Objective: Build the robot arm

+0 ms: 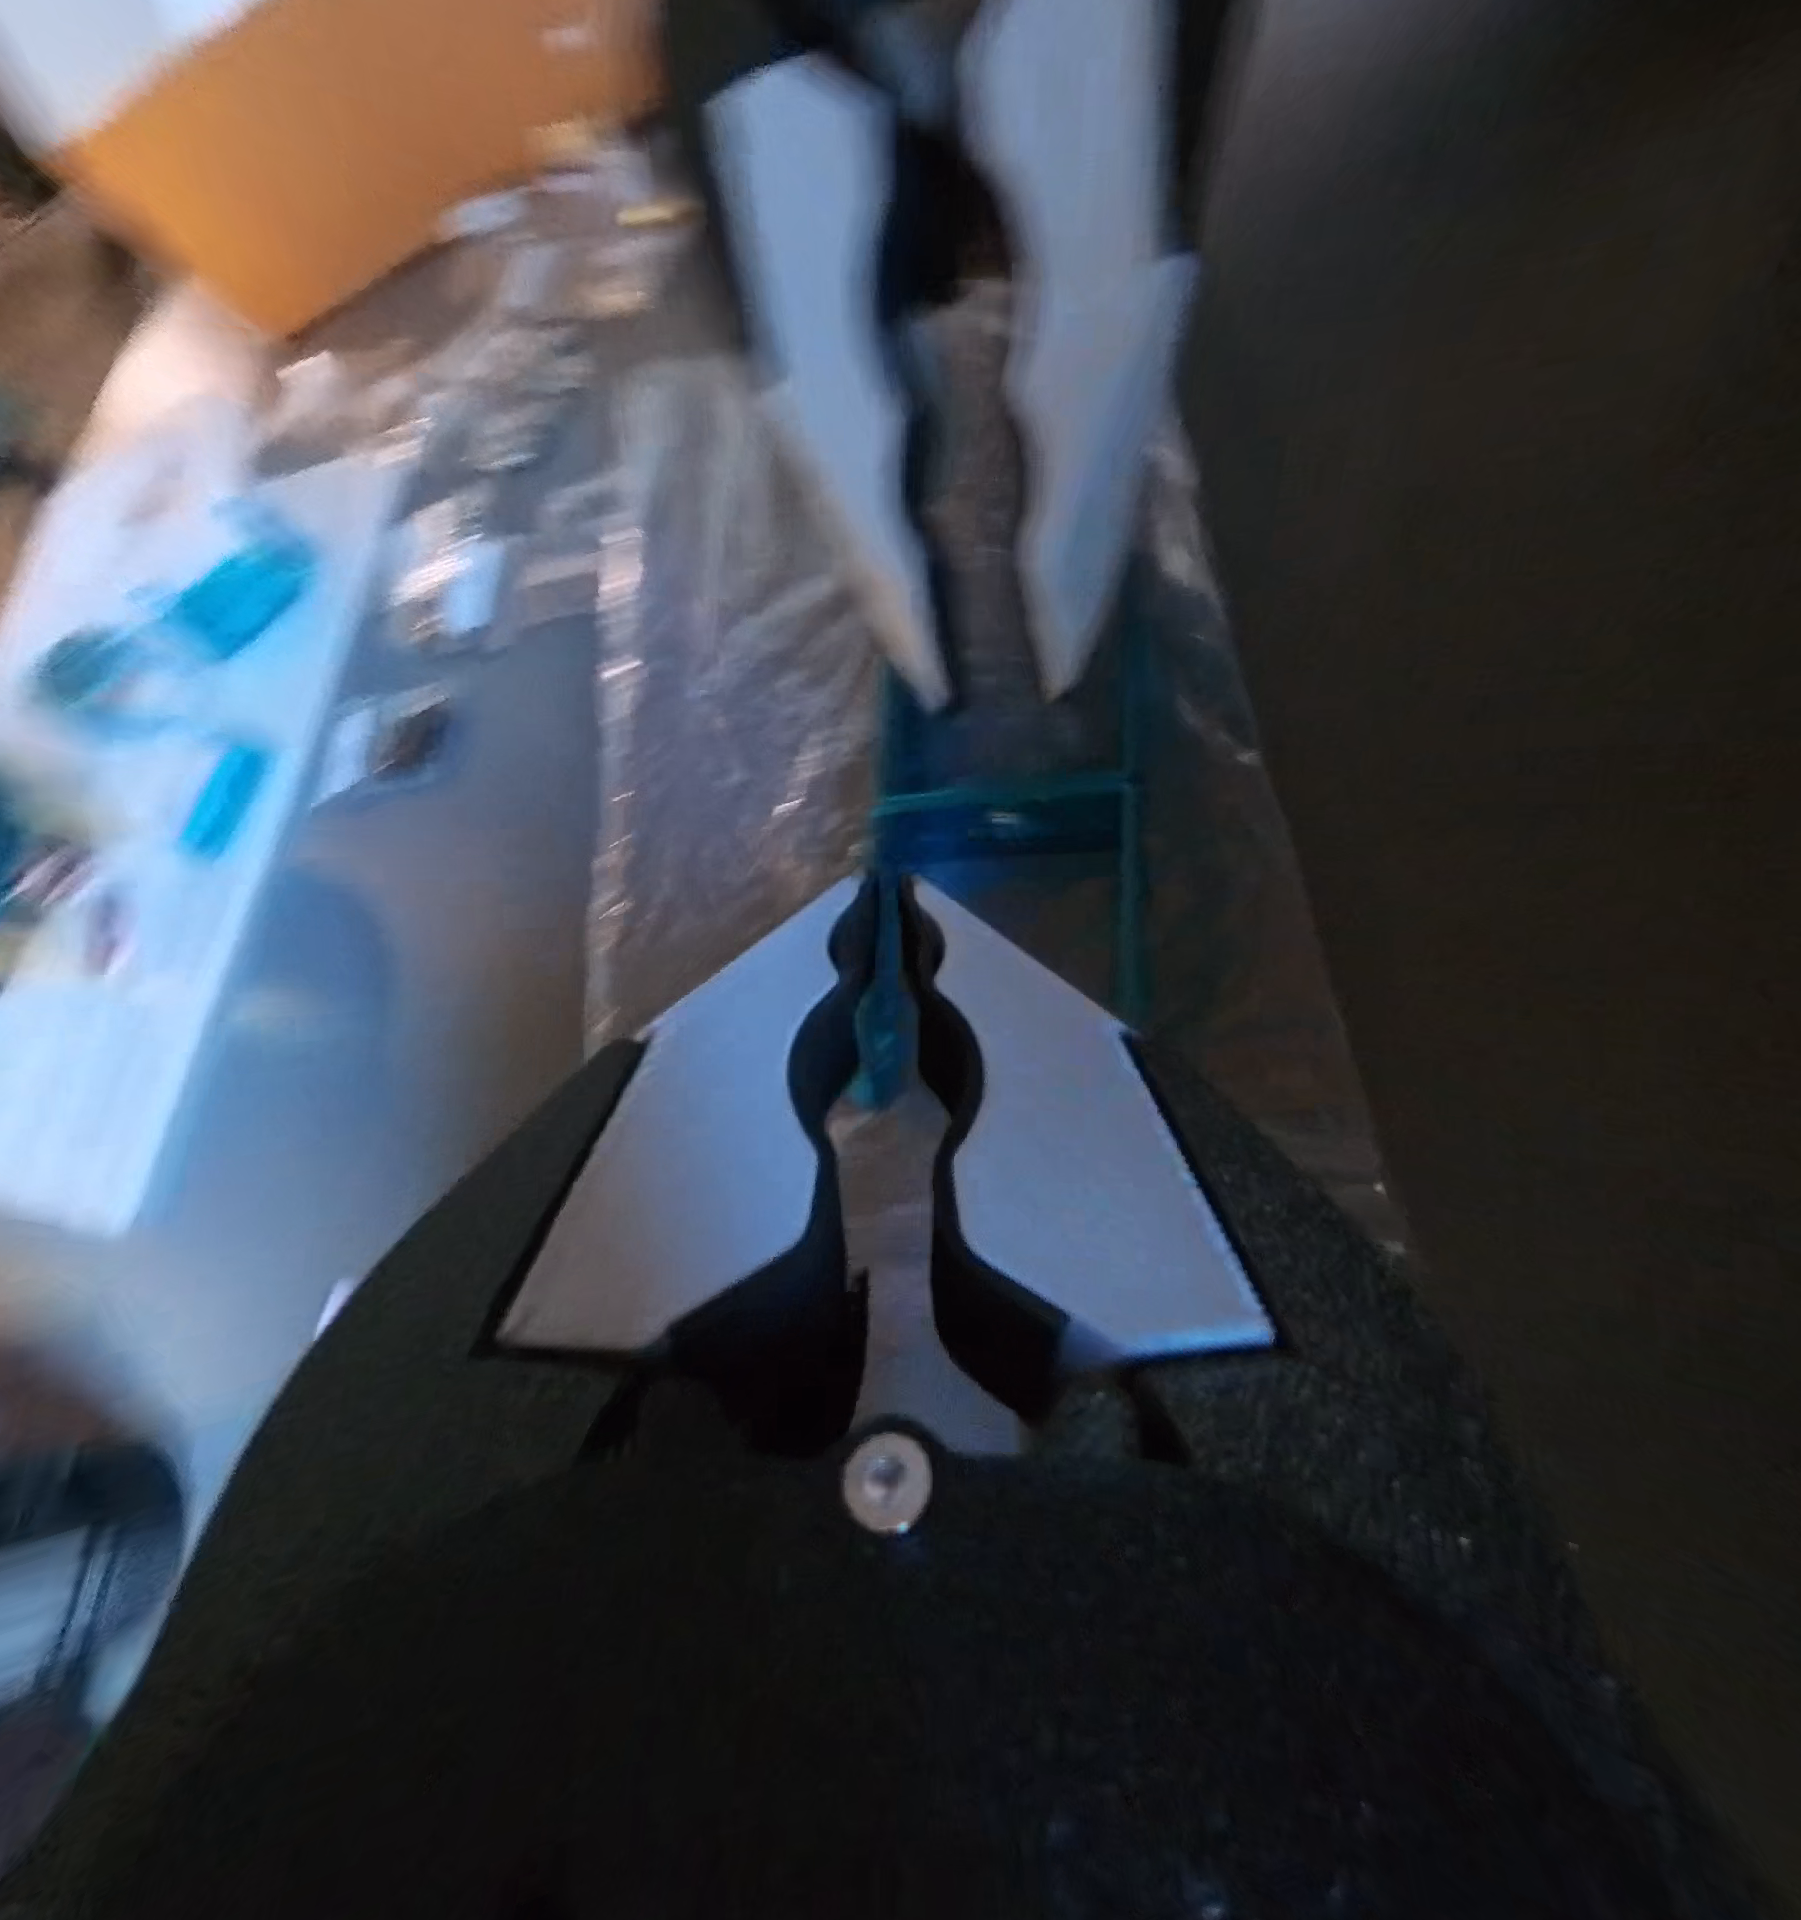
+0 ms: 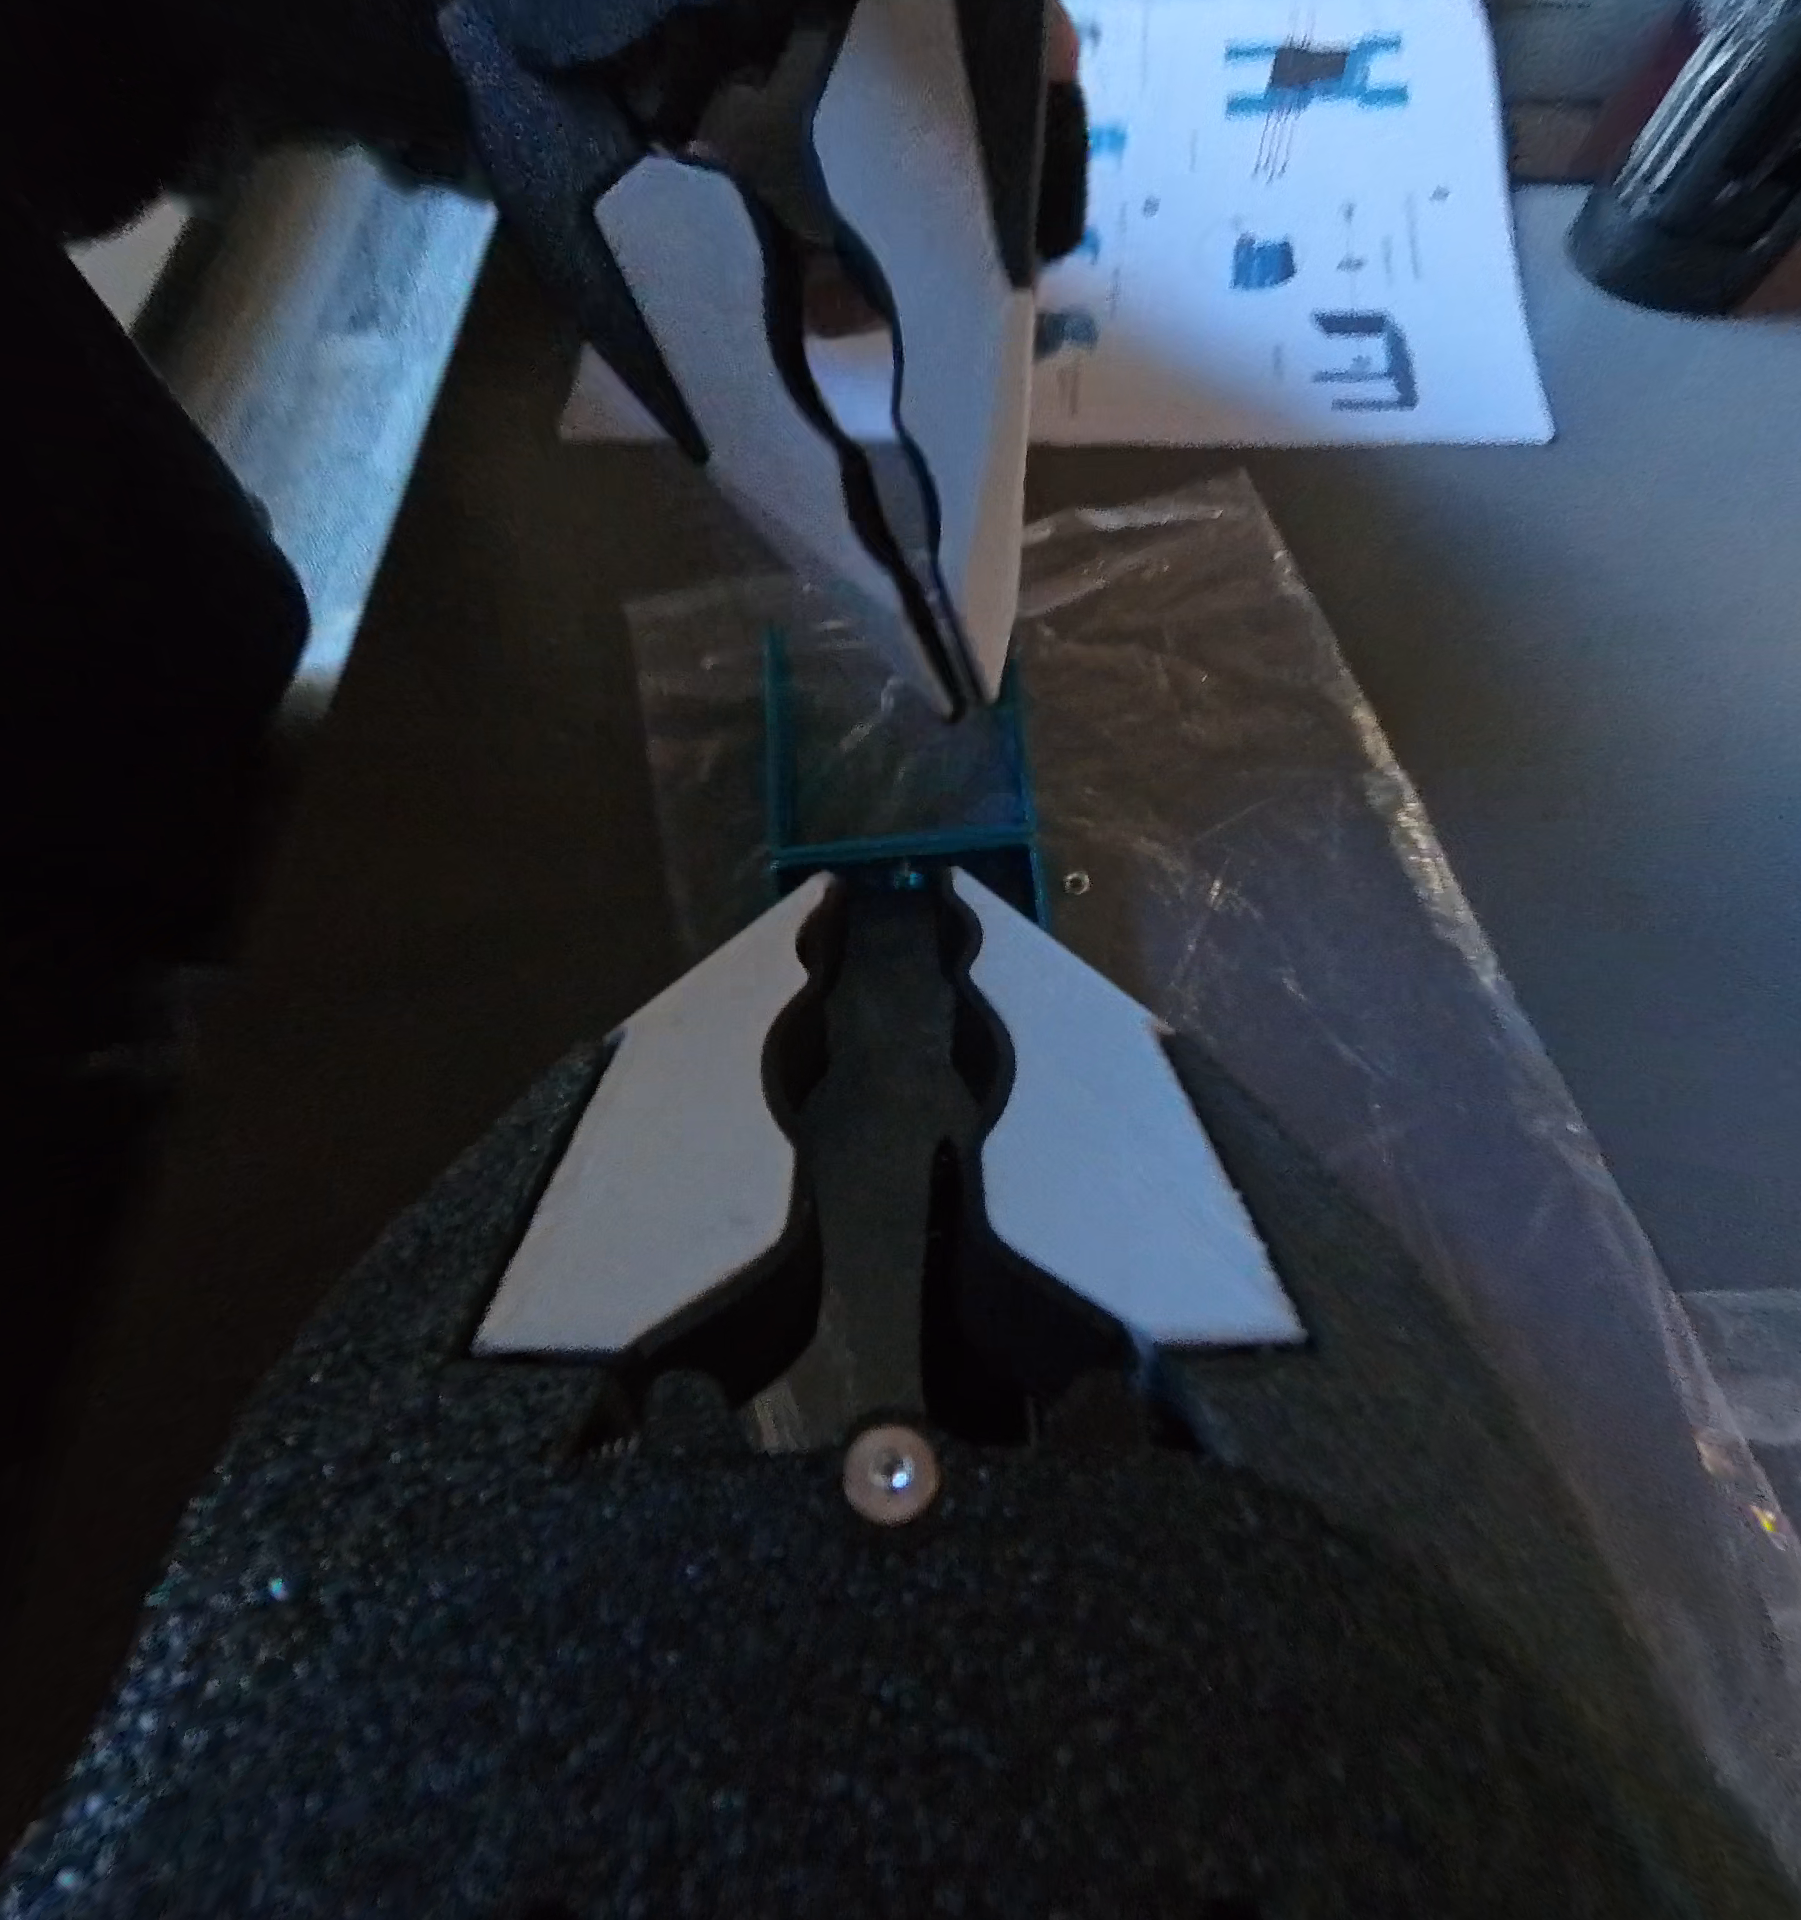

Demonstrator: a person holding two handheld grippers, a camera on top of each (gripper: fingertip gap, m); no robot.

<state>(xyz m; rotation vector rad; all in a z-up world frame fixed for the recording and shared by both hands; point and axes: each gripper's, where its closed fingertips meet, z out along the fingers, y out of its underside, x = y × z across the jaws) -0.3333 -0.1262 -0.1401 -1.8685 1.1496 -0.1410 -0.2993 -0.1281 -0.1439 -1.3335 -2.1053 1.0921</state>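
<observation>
A thin-walled teal plastic frame [image 2: 901, 831], with two side walls and a crossbar, stands over a clear plastic bag [image 2: 1239, 831]. My left gripper [image 1: 883, 914] is shut on one side wall of the frame [image 1: 1010, 810], and a teal strip shows between its fingers. In the right wrist view it [image 2: 963, 707] comes down from above onto the frame's far right wall. My right gripper [image 2: 891, 881] is narrowly open with its tips at the crossbar and a small teal nub between them. In the left wrist view it [image 1: 991, 691] hangs above the frame's far end, fingers apart.
A white sheet with blue pictures [image 2: 1291, 229] lies behind the bag and blurs at the left in the left wrist view [image 1: 148, 727]. A black cylinder [image 2: 1727, 145] stands at the far right. A cardboard box [image 1: 356, 156] sits far back. The table is dark grey. One gripper's finger ends stand about 4 cm off the other's. The left tips stand about 25 cm off the black cylinder [image 2: 1727, 145].
</observation>
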